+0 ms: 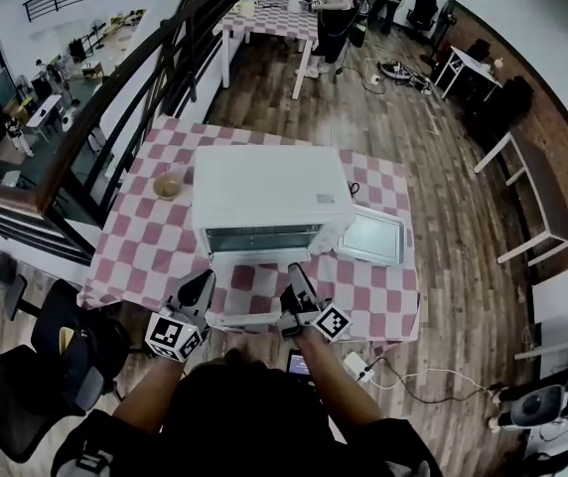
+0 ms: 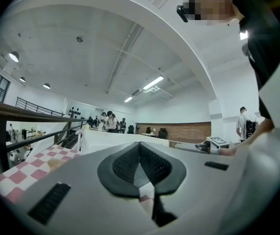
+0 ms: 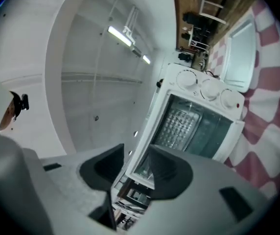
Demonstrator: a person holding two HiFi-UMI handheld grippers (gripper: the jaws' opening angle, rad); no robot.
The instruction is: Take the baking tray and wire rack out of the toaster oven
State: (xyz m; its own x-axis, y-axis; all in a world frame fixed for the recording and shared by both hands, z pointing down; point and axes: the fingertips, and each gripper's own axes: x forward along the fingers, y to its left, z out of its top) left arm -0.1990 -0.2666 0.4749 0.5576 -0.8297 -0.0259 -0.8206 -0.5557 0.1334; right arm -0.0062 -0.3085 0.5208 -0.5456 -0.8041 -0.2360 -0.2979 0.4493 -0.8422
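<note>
Now the right gripper [image 1: 296,276], jaws wide, straddles the lowered toaster oven door [image 1: 251,263], seemingly at its near right corner; the left gripper [image 1: 203,284], jaws together, is empty.

dark-padded grey left claw [image 1: 205,279], right claw [image 1: 294,272]

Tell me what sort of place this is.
Likely an open-plan lab or studio: a toaster oven on a checked table, people at another table behind, a railing over a lower floor.

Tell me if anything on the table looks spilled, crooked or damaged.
Nothing stands out: the toaster oven sits square with its door open, and a tray lies flat beside it.
</note>
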